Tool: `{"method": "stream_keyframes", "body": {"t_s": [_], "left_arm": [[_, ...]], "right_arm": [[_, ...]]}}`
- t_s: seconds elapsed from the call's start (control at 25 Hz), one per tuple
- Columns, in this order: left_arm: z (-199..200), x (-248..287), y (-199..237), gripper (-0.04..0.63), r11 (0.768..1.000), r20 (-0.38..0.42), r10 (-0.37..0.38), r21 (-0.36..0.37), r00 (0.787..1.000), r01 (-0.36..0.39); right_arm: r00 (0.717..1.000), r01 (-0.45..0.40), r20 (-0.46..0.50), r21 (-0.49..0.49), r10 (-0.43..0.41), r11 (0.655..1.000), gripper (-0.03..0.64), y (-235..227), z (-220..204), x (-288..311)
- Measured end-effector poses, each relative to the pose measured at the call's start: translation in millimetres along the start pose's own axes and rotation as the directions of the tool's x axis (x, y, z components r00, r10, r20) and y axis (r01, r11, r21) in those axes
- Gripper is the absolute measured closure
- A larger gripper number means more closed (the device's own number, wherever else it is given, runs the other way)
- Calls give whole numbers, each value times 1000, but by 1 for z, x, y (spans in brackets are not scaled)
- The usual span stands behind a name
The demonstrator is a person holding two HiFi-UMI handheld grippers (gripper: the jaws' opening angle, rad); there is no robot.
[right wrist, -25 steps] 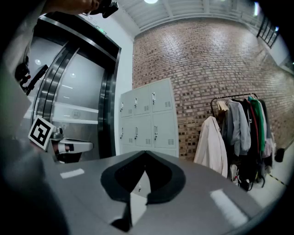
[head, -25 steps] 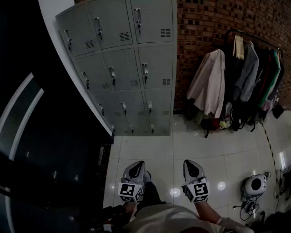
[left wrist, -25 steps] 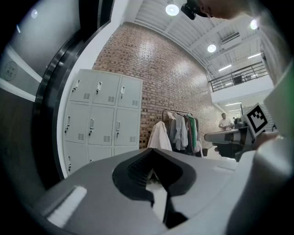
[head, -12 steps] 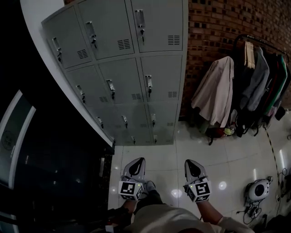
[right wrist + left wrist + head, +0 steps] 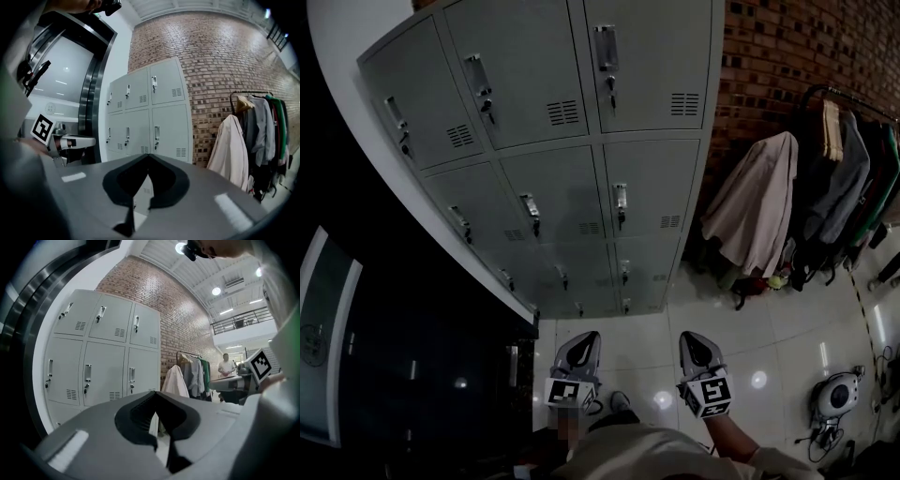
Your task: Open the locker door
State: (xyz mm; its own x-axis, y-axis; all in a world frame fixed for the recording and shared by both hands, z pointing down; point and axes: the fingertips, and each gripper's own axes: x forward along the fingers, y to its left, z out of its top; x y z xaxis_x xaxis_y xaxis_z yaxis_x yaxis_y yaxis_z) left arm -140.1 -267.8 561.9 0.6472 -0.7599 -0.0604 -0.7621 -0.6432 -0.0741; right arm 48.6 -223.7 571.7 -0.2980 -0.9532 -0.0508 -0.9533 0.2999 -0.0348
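A grey bank of lockers (image 5: 562,141) stands against the brick wall, all doors closed, each with a small latch handle (image 5: 622,199). Both grippers are low in the head view, over the tiled floor and well short of the lockers. My left gripper (image 5: 585,337) is shut with nothing in it, and my right gripper (image 5: 690,336) is shut and empty too. In the left gripper view the lockers (image 5: 103,352) rise beyond the closed tips of my left gripper (image 5: 155,393). The right gripper view shows the lockers (image 5: 150,112) ahead of my right gripper (image 5: 148,156).
A clothes rack (image 5: 839,178) with a beige coat (image 5: 759,216) stands right of the lockers. A dark glass and steel wall (image 5: 384,375) runs along the left. A round white machine (image 5: 832,398) sits on the floor at right. A person (image 5: 227,366) stands far off.
The lockers have grown larger and shifted left and down in the head view as the person came nearer. Both grippers stay shut, low in the frame.
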Motion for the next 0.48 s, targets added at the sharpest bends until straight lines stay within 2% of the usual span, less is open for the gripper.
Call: {"method": "stream_keyframes", "body": {"t_s": [0.24, 0.48], "left_arm": [[-18, 41, 57, 549, 1000, -4, -15, -3, 1000, 15], [-43, 72, 89, 549, 999, -10, -21, -39, 1000, 21]], "right_arm": [[1000, 25, -9, 0, -25, 1000, 615, -3, -15, 70], [999, 40, -17, -22, -40, 999, 604, -6, -23, 111]]}}
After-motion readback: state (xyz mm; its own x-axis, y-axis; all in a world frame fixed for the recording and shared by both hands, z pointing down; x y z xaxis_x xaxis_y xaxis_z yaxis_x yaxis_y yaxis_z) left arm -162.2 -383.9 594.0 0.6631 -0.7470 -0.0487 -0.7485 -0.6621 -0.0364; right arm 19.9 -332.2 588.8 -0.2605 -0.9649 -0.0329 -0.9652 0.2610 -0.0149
